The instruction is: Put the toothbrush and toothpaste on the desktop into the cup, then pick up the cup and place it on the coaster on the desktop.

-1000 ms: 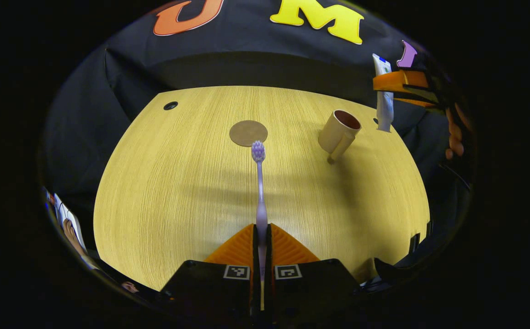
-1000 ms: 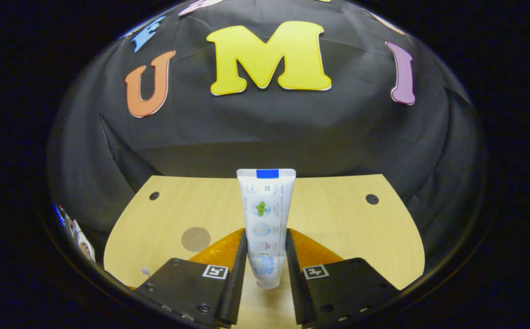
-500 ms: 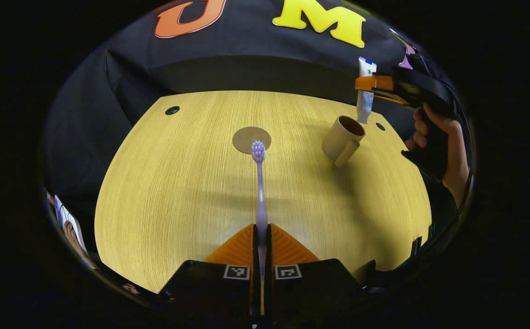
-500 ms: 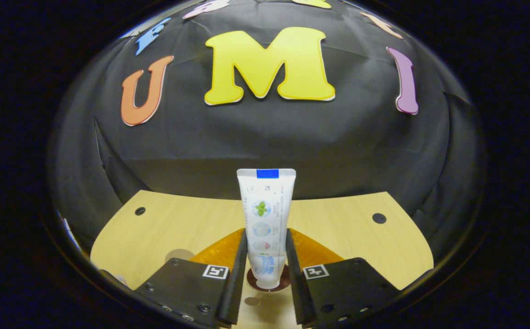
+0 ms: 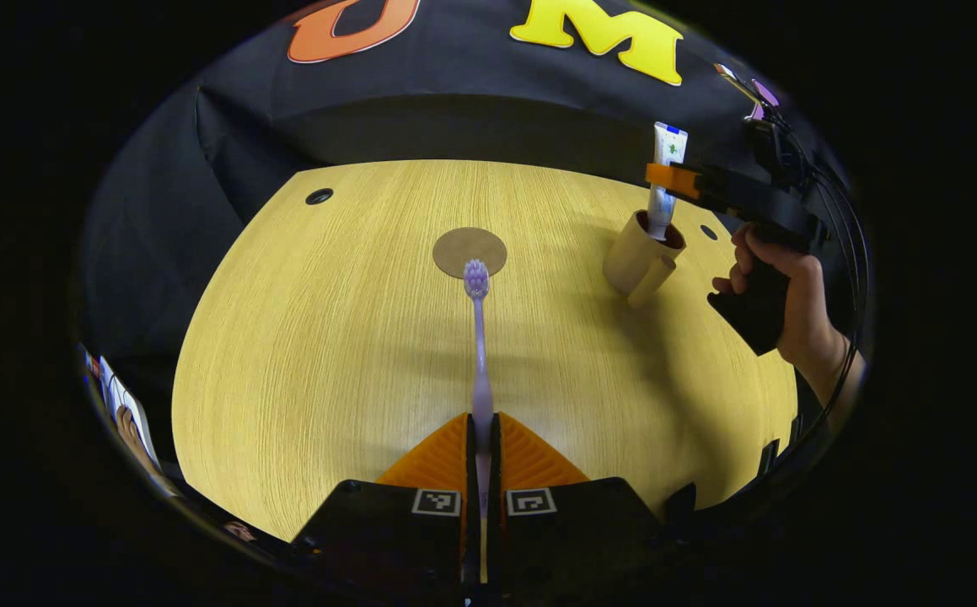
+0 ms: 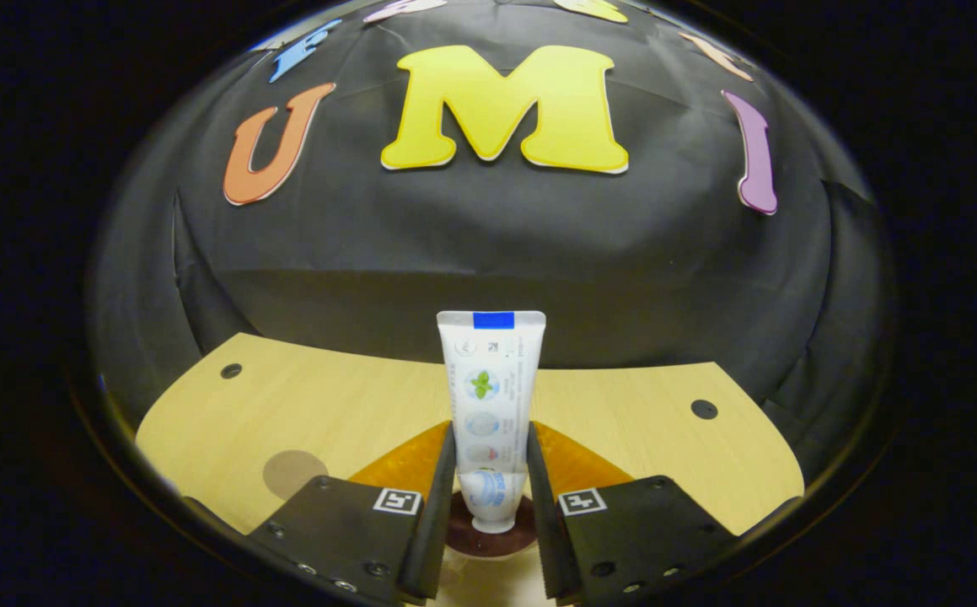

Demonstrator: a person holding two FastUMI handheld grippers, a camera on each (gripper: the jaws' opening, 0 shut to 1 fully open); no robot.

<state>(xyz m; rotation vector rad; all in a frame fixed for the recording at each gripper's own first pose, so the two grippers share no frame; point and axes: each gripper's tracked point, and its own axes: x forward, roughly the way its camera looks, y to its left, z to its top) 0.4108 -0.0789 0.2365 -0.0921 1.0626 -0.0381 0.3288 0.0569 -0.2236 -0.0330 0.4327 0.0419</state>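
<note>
In the right gripper view, the right gripper [image 6: 491,489] is clamped on the toothpaste tube [image 6: 491,396], one finger on each side of its lower part. The tube stands upright with its cap end down, so that it can drop straight into the cup [image 6: 488,531], whose dark mouth lies just below the cap at the bottom centre of the frame. In the left gripper view, at the upper right, the tube's lower end is already inside the mouth of the beige cup [image 5: 641,257], and a hand [image 5: 783,295] holds the right gripper beside it.

The left gripper [image 5: 481,459] has its fingers pressed together on the handle of the purple toothbrush [image 5: 478,337], which points forward above the wooden desktop [image 5: 328,337]. I think it waits for its turn at the cup. The round brown coaster [image 5: 469,250] lies free in the upper centre, well apart from the cup.
</note>
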